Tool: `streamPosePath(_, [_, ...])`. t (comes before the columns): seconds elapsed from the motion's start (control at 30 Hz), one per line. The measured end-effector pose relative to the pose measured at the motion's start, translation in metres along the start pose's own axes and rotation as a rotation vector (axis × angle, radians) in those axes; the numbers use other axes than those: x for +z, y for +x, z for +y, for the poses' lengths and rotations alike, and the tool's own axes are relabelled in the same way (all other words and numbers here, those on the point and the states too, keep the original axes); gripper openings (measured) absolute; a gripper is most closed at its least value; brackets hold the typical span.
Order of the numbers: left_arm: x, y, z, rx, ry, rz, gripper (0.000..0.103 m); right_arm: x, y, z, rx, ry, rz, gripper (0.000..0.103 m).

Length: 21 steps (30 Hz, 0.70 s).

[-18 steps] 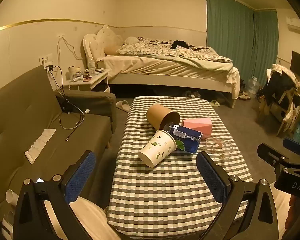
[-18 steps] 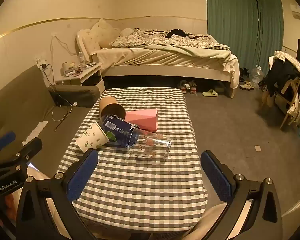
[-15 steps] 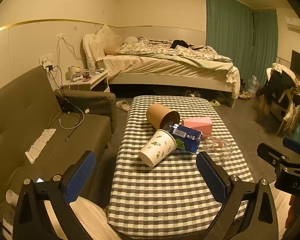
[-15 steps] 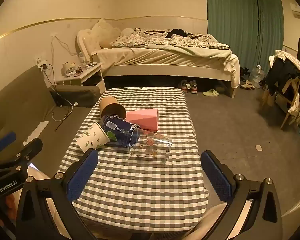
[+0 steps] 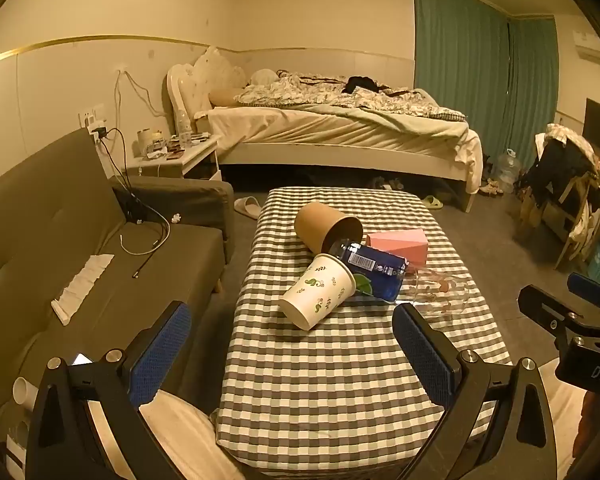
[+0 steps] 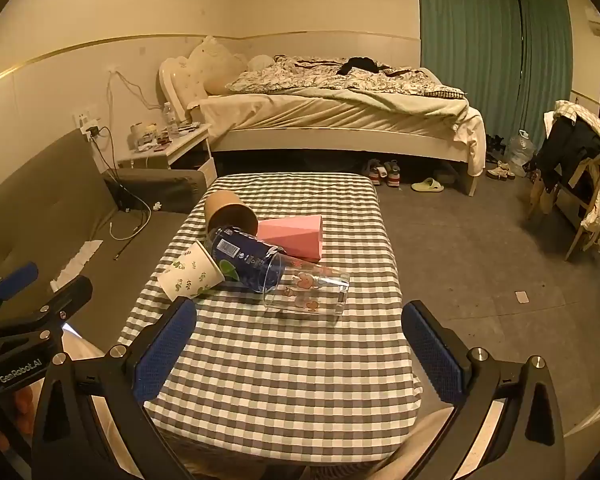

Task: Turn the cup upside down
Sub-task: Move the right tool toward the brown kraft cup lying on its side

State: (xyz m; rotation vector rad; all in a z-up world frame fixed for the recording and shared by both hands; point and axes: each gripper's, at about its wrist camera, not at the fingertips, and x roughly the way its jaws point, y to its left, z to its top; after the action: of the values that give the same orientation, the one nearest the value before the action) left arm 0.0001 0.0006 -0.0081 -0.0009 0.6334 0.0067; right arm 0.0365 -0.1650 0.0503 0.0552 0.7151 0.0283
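The worktop (image 5: pixel 340 380) is a long rectangle under a soft grey-and-white checked cloth, with a grey upholstered sofa (image 5: pixel 60 240) just beside its left edge.

4 cups lie tipped on their sides in a touching cluster near the middle of the worktop. The clear glass cup (image 6: pixel 308 288) is a smooth cylinder printed with small pink figures, and it sits nearest the right side. A glossy dark blue cup (image 6: pixel 246 258) with a white label lies against the glass cup's end. The white paper cup (image 5: pixel 320 294), tapered and printed with green leaves, rests on the left of the blue one with its base pointing toward the near left corner. The plain brown paper cup (image 5: pixel 326 226) lies behind them. A matte pink box (image 6: pixel 294 236) with angled facets sits touching the far side of the group.

The left hand-held gripper (image 5: pixel 292 354) hangs over the worktop's near end, its blue textured pads spread wide and gripping nothing. The right hand-held gripper (image 6: pixel 300 354) is likewise spread wide and empty, well short of the cups.
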Motion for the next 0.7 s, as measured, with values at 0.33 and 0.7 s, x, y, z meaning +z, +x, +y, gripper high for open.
streamPosePath(0.33, [0.0006,0.0019,0.0016,0.0,-0.002,0.011,0.103,-0.0002,0.0015,-0.0014,0.005,0.005,0.004,0.103])
streamPosePath(0.7, [-0.0007,0.0019,0.0017,0.002,-0.002,0.01,0.103,-0.0006,0.0025,0.0,0.015,0.008,0.009,0.103])
